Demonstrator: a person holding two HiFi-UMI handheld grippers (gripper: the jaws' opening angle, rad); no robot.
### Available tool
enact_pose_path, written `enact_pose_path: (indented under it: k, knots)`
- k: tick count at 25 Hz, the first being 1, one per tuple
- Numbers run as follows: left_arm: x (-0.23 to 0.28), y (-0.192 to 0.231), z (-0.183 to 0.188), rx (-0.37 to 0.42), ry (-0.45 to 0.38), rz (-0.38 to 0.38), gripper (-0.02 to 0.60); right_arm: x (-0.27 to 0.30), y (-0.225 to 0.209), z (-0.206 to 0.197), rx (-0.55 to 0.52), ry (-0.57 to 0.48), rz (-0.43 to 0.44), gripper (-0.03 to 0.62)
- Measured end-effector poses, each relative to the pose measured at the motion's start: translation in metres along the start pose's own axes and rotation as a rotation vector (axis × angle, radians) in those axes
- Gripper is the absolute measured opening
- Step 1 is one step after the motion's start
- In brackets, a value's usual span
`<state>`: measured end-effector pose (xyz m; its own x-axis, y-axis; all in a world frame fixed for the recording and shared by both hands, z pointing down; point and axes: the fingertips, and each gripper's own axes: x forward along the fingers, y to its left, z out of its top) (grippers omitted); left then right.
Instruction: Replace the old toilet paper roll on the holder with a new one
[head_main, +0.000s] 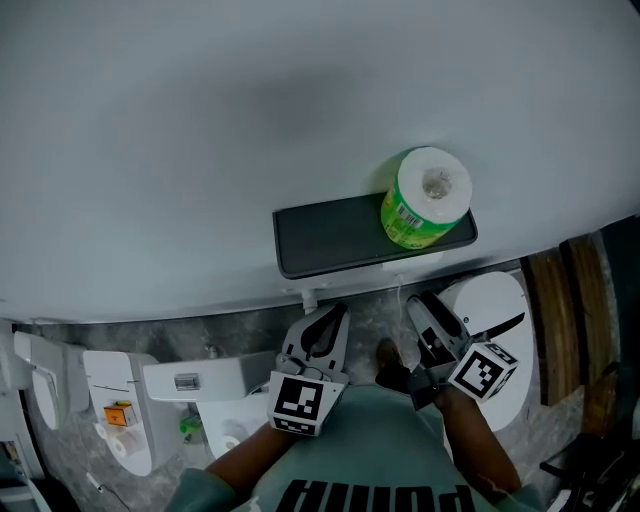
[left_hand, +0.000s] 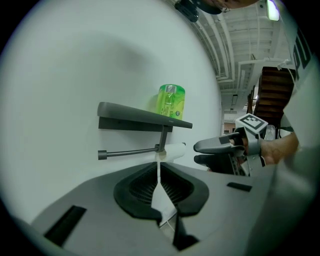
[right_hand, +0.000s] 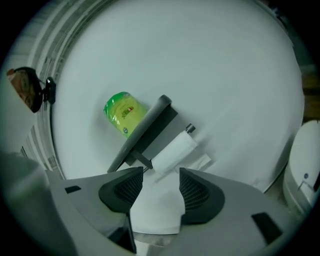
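So, two rolls: one green-wrapped new roll (head_main: 425, 200) on the shelf (head_main: 330, 235), one old roll (right_hand: 172, 150) on the bar (left_hand: 127, 151) beneath; left tongs (left_hand: 161, 197) pinch its paper tail (left_hand: 159, 175), right tongs (right_hand: 157, 187) gape open.

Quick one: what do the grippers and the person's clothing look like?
Left gripper and right gripper: grey shells, two tapered jaws with black ribbed pads, each carrying a white cube with black square markers. Greyish-green top, black lettering.
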<state>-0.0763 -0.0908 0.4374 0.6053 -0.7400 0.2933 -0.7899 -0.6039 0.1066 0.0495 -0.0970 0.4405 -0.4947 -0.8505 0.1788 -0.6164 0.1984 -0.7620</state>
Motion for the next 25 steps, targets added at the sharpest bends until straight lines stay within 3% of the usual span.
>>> enact_pose_path:
  k: [4, 12, 25]
  knots:
    - [0.005, 0.001, 0.002, 0.006, 0.017, 0.025, 0.009, 0.011, -0.015, 0.008, 0.194, -0.033, 0.047, 0.241]
    - [0.017, 0.005, 0.003, 0.036, 0.052, 0.089, 0.009, 0.035, -0.034, 0.024, 0.439, -0.060, 0.121, 0.272]
    - [0.022, 0.010, -0.001, 0.053, 0.108, 0.155, 0.009, 0.061, -0.038, 0.032, 0.580, -0.037, 0.207, 0.278]
